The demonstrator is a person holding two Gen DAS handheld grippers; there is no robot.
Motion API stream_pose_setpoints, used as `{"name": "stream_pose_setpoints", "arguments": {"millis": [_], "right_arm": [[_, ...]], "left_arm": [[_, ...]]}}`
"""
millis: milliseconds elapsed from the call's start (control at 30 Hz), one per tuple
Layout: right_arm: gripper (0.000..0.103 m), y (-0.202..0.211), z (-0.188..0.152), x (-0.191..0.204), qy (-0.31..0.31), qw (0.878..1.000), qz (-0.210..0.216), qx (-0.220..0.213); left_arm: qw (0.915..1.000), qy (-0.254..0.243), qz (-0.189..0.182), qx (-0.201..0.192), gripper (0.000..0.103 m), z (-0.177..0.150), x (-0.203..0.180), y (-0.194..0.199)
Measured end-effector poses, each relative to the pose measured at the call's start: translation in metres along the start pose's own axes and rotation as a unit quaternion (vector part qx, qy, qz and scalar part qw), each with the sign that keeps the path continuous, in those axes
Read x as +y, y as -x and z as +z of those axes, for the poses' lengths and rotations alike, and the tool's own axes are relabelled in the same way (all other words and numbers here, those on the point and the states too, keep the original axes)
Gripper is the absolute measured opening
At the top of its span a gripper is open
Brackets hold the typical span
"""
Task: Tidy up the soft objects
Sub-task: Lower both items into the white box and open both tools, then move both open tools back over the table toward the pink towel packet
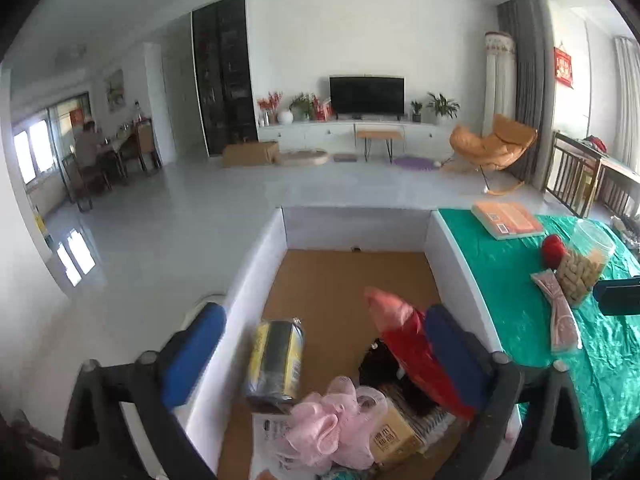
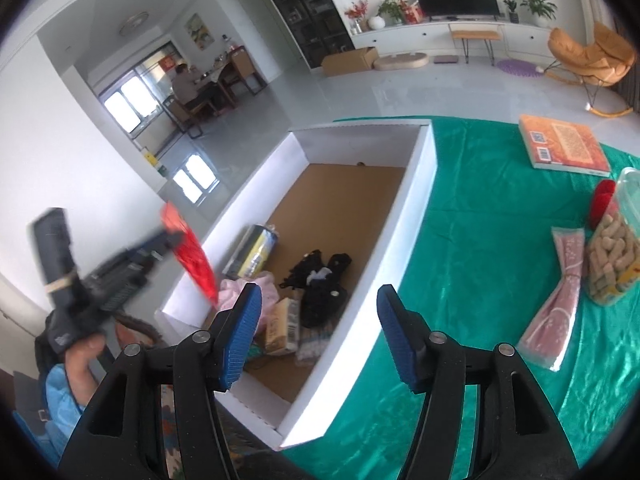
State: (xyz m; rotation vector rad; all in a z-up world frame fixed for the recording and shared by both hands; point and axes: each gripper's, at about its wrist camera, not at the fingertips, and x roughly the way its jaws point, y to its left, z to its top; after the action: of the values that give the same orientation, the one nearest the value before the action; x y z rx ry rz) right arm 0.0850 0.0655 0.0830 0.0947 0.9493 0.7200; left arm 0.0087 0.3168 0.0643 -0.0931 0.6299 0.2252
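Blue-padded left gripper (image 1: 324, 352) hangs over the near end of the white box (image 1: 256, 272), pointing down & fwd, jaws spread wide, nothing pinched. A red pouch (image 1: 412, 344) sits between them, against the right pad (image 1: 452, 352), apart from the left; whether it touches that pad can't tell. In the right wrist view the person's hand (image 2: 82, 354) at 8 o'clock grips the left tool's handle, tool tilted toward the box, blurred. Right gripper (image 2: 320, 336) is about half open, empty, angled down over the box's near right wall and green cloth (image 2: 480, 240).

Inside the box: yellow-black pack (image 1: 276, 360) at 9 o'clock of the pouch, pink mesh puff (image 1: 332, 424) at 6, black fabric (image 2: 320, 292) beside it. On the cloth at 3 o'clock: pink wrapped bundle (image 2: 556, 300), snack jar (image 2: 616, 240), red ball (image 1: 554, 250), orange book (image 2: 564, 148).
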Motion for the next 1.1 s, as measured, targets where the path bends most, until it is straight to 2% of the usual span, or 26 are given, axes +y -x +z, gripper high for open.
{"name": "stream_pose_setpoints", "arguments": {"millis": [33, 133, 300, 467, 633, 900, 1000, 1100], "right_arm": [[0.063, 0.002, -0.001, -0.002, -0.002, 1.000, -0.001, -0.001], [0.063, 0.007, -0.004, -0.004, -0.002, 1.000, 0.000, -0.008], [0.063, 0.007, -0.008, -0.008, -0.002, 1.000, 0.004, -0.003], [0.063, 0.012, -0.019, -0.025, -0.018, 1.000, -0.003, -0.001], [0.063, 0.022, -0.035, -0.053, -0.046, 0.999, -0.028, 0.000], [0.064, 0.044, -0.073, -0.124, -0.097, 0.988, -0.118, -0.007], [0.066, 0.050, -0.094, -0.161, -0.124, 0.978, -0.167, -0.009], [0.066, 0.055, -0.116, -0.197, -0.140, 0.964, -0.226, -0.010]], "left_arm": [[0.9996, 0.017, -0.025, -0.001, 0.103, -0.001, 0.001, -0.001], [0.9995, -0.003, -0.004, -0.031, 0.103, -0.004, -0.010, 0.002], [0.9992, -0.015, 0.033, -0.014, 0.103, -0.009, -0.022, -0.017], [0.9967, -0.040, 0.069, -0.008, 0.103, -0.010, -0.013, -0.010], [0.9954, -0.056, 0.077, -0.004, 0.103, -0.013, -0.025, -0.013], [0.9924, -0.105, 0.064, 0.002, 0.103, -0.010, -0.074, -0.013], [0.9907, -0.123, 0.058, 0.001, 0.103, -0.008, -0.097, -0.012], [0.9908, -0.131, 0.031, 0.008, 0.103, -0.005, -0.120, -0.010]]}}
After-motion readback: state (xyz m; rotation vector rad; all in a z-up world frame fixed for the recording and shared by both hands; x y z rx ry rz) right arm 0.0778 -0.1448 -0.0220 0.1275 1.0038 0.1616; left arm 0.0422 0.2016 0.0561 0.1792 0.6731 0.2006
